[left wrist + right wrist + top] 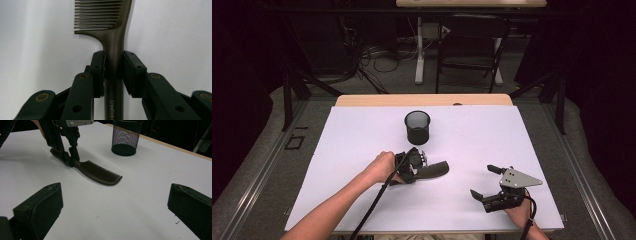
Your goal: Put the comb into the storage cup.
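My left hand-held gripper (113,68) is clamped on the comb (113,42) handle, pads pressing both sides, teeth end sticking out past the jaws. Comb lies flat on the white counter (362,135), just in front of the mesh cup (417,127). My right hand-held gripper (486,181) sits wide open, holding nothing, well right of the comb.

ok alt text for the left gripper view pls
The left hand-held gripper is shut on the handle of a dark brown plastic comb, one black pad on each side. The comb's teeth point left at the top, over a white table cover.
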Available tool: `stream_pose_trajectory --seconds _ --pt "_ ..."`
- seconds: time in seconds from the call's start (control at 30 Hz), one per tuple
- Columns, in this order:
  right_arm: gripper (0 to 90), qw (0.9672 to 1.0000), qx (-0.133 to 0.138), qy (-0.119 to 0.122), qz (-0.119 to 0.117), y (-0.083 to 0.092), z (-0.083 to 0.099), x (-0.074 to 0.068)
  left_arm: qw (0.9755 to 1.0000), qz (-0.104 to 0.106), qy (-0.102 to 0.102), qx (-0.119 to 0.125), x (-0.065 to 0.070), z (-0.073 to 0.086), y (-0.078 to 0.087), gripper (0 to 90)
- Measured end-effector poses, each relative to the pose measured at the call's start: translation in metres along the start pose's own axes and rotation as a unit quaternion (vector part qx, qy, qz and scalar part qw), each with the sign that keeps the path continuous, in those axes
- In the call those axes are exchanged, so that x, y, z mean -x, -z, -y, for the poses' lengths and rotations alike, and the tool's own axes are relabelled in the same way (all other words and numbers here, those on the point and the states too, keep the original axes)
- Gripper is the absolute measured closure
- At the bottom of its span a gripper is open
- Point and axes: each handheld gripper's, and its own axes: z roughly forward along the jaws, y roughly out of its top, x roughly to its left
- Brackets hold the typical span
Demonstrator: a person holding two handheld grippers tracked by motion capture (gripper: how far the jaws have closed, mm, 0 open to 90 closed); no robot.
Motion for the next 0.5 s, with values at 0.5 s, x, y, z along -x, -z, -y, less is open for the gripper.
stream_pose_trajectory --seconds 0.5 --pt "0.0 1.0000 -0.001 0.000 0.002 -0.0008 0.0004 0.0003 0.9996 -0.008 -0.001 0.029 0.0019 0.0042 0.0081 72.5"
